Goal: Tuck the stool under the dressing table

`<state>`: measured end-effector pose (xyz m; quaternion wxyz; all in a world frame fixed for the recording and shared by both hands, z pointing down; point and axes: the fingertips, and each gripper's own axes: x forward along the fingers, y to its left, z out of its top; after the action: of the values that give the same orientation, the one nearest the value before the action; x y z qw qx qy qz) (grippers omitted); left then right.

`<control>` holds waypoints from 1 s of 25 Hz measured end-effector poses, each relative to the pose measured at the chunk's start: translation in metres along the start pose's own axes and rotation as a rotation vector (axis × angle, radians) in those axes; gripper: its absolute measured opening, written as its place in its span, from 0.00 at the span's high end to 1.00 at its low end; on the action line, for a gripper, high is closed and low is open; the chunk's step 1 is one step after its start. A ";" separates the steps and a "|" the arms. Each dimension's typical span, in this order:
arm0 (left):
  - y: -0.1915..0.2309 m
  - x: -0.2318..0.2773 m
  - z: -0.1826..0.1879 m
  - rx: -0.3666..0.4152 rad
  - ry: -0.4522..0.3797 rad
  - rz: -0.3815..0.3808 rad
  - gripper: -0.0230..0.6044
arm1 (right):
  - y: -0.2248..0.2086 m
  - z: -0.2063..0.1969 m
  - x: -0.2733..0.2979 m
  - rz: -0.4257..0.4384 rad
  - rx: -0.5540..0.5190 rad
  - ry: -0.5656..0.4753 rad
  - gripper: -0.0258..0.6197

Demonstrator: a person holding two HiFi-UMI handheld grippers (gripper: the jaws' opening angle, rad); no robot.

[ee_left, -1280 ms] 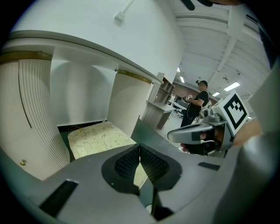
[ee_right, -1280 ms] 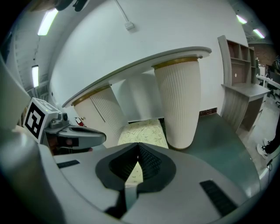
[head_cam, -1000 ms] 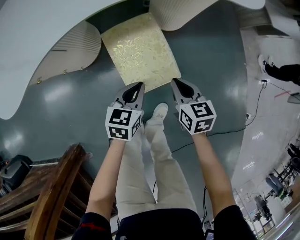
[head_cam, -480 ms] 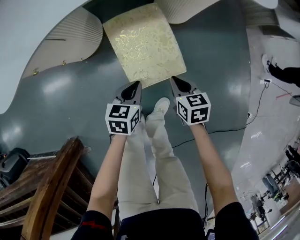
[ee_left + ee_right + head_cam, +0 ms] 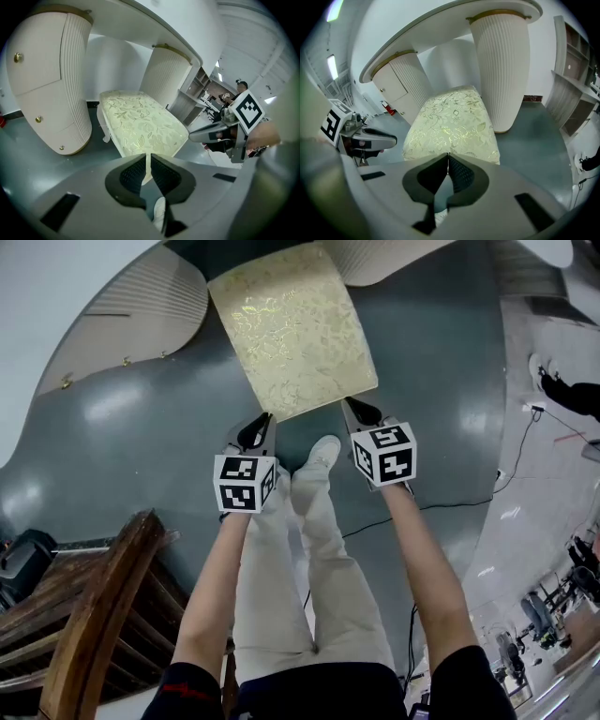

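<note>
Glossy grey-green floor [image 5: 141, 437]; cream gold-floral upholstered stool [image 5: 292, 329] only partly under white ribbed dressing table [image 5: 56, 296]; left gripper [image 5: 265, 420] and right gripper [image 5: 351, 407] pressed together, empty, near its exposed end; push pending.

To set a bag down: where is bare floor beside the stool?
Bare grey floor: left of the cream floral stool, toward the white ribbed cabinet, and right of it. Crowded: its near edge, at the left gripper and right gripper.
</note>
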<state>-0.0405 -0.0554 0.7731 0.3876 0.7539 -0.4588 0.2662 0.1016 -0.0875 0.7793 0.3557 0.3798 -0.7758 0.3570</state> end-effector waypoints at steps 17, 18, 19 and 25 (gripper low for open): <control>0.004 0.034 -0.056 0.010 0.173 -0.020 0.73 | -0.012 -0.035 0.026 0.000 0.026 0.135 0.82; 0.006 0.036 -0.058 0.018 0.178 -0.013 0.73 | -0.011 -0.036 0.029 -0.002 0.022 0.141 0.82; 0.008 0.037 -0.058 0.027 0.179 -0.004 0.73 | -0.011 -0.037 0.031 -0.003 0.017 0.147 0.82; 0.010 0.036 -0.066 0.099 0.221 0.002 0.73 | -0.010 -0.040 0.038 -0.008 0.022 0.168 0.82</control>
<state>-0.0369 -0.0205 0.8406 0.3978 0.7378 -0.4001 0.3706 0.1036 -0.0721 0.8334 0.4170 0.3555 -0.7376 0.3945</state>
